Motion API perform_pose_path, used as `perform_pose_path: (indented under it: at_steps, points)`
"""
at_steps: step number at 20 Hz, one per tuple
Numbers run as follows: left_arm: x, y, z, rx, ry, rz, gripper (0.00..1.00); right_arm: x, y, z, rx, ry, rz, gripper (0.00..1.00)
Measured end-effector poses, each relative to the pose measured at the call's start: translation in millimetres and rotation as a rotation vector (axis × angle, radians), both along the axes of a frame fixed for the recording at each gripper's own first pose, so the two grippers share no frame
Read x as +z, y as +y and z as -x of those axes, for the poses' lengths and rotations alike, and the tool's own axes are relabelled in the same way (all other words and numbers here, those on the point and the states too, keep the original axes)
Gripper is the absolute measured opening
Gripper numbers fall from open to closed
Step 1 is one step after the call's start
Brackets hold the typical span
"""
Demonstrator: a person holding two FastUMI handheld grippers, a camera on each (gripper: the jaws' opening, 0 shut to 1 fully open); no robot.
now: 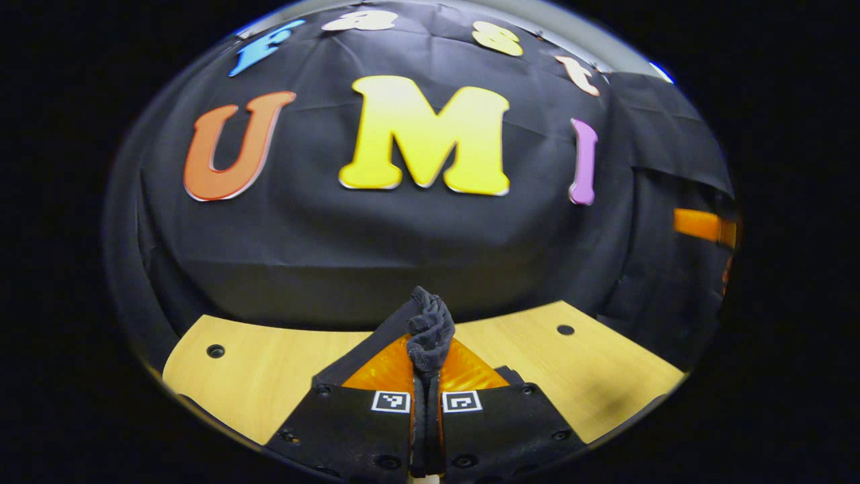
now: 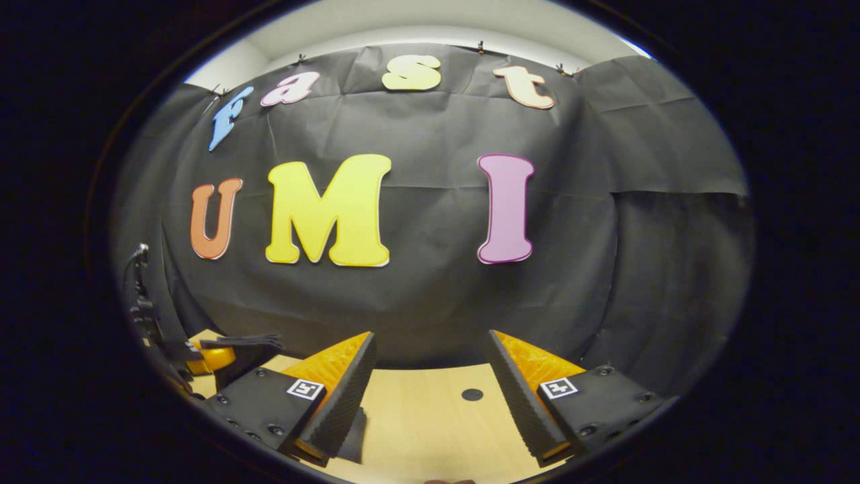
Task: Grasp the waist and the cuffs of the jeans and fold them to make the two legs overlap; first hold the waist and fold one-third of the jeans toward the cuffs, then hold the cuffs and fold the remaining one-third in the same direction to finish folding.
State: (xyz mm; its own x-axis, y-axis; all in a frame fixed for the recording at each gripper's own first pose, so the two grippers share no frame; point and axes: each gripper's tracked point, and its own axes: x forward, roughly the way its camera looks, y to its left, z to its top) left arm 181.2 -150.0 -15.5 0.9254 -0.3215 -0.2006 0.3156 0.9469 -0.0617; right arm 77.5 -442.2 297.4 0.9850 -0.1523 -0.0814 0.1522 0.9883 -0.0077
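Note:
My left gripper (image 1: 427, 353) is shut on a bunched fold of the dark jeans (image 1: 431, 321), which sticks up between its fingertips above the wooden table (image 1: 269, 366). More dark cloth hangs off to the left under the fingers. My right gripper (image 2: 430, 366) stands open over the bare table (image 2: 423, 423) with nothing between its fingers. In the right gripper view the left gripper (image 2: 205, 356) shows far off at the left edge, with a flat strip of the dark jeans (image 2: 245, 341) held in it.
The table has small round holes (image 1: 566, 329) (image 2: 472, 394) in its top. The black cloth wall rises right behind the table's far edge. An orange strap (image 1: 702, 225) hangs at the right side in the left gripper view.

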Motion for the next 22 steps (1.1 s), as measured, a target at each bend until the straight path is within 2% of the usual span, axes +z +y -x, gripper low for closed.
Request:
perform_pose_path:
  at_steps: [2, 6, 10, 17, 22]
  points:
    - [-26.0, -27.0, 6.7, -0.068, 0.017, -0.065, 0.03, -0.8, -10.3, 2.4, -0.015, 0.003, -0.002, 1.0]
    - [-80.0, -70.5, 21.1, -0.188, 0.026, -0.269, 0.04, -1.1, -23.7, 4.7, -0.033, 0.003, 0.001, 1.0]
    - [-111.6, -89.4, 26.9, -0.239, -0.003, -0.424, 0.04, -5.3, -30.6, 4.0, -0.036, 0.011, -0.001, 1.0]
    - [-151.7, -103.5, 31.4, -0.287, -0.027, -0.579, 0.04, -11.7, -29.6, -3.2, -0.027, 0.021, -0.006, 1.0]
    - [-159.7, -104.6, 32.0, -0.292, -0.055, -0.638, 0.07, -13.0, -30.1, -3.5, -0.026, 0.024, -0.009, 1.0]
